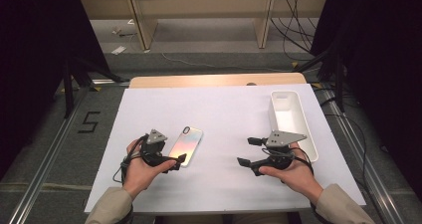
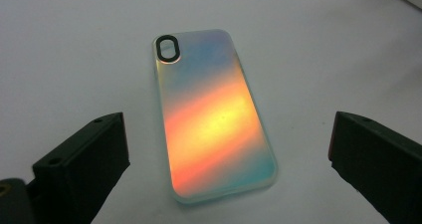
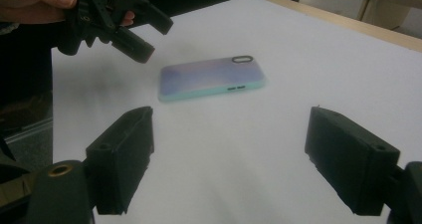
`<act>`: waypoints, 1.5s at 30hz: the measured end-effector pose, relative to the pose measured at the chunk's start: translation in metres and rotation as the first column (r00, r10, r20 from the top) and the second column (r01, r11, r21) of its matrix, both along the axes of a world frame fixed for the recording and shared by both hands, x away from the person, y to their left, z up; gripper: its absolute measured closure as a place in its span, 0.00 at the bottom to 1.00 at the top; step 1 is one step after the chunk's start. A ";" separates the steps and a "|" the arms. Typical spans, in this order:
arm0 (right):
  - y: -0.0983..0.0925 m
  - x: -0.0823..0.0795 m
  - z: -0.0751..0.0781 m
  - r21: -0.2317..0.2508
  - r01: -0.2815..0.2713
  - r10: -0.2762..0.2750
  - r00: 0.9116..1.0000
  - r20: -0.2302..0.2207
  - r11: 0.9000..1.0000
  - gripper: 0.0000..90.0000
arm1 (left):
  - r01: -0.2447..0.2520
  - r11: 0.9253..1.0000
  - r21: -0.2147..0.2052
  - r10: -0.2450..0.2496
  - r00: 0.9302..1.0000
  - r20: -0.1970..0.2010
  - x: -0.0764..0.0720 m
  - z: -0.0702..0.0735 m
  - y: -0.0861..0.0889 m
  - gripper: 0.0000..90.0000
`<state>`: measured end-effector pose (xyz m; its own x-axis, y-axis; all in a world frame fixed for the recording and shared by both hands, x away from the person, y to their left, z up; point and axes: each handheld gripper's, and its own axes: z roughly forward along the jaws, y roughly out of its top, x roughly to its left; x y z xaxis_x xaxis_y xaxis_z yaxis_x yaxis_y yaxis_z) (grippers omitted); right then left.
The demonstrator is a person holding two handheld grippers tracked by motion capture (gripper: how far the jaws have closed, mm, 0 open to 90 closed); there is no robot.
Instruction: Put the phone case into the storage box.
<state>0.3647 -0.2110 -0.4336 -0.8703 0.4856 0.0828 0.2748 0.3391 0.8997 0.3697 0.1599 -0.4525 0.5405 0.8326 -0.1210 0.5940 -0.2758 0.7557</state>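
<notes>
A phone case (image 1: 185, 145) with a shimmering rainbow back lies flat on the white table (image 1: 219, 109), left of the middle, its camera hole at the far end. In the left gripper view the case (image 2: 214, 119) sits on the table ahead, between the lines of the two black jaws.

The left gripper (image 1: 171, 162) hovers at the case's near end with its jaws spread wide, holding nothing and not touching the case. The right gripper (image 1: 250, 151) hangs over bare table well to the right, pointing towards the case; its jaws also stand wide apart and empty. From its own camera the case (image 3: 211, 77) lies farther off, with the left gripper (image 3: 149, 32) beside it.

A white bin (image 1: 291, 119) stands at the table's right edge, empty as far as can be seen.

This looks like the approach before a pick-up. Judging by the layout, the left gripper next needs to lower its jaws around the case's long edges and close.
</notes>
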 end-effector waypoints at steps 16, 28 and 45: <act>-0.012 -0.010 0.000 0.007 0.016 -0.016 1.000 0.010 1.000 0.20 | 0.000 0.996 0.091 0.005 0.999 -0.049 0.024 -0.005 -0.022 0.00; -0.015 -0.011 0.001 0.010 0.019 -0.019 1.000 0.019 1.000 0.19 | 0.007 0.993 0.119 0.002 0.997 -0.078 0.038 -0.010 -0.034 0.00; -0.014 -0.012 0.003 0.021 0.016 -0.016 1.000 0.026 1.000 0.19 | 0.004 0.984 0.178 0.023 0.989 -0.149 0.051 -0.018 -0.044 0.00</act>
<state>0.3528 -0.2253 -0.4309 -0.8643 0.4980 0.0706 0.2567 0.3160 0.9134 0.4211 0.1161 -0.4708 0.5193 0.8531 -0.0505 0.7003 -0.3909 0.5973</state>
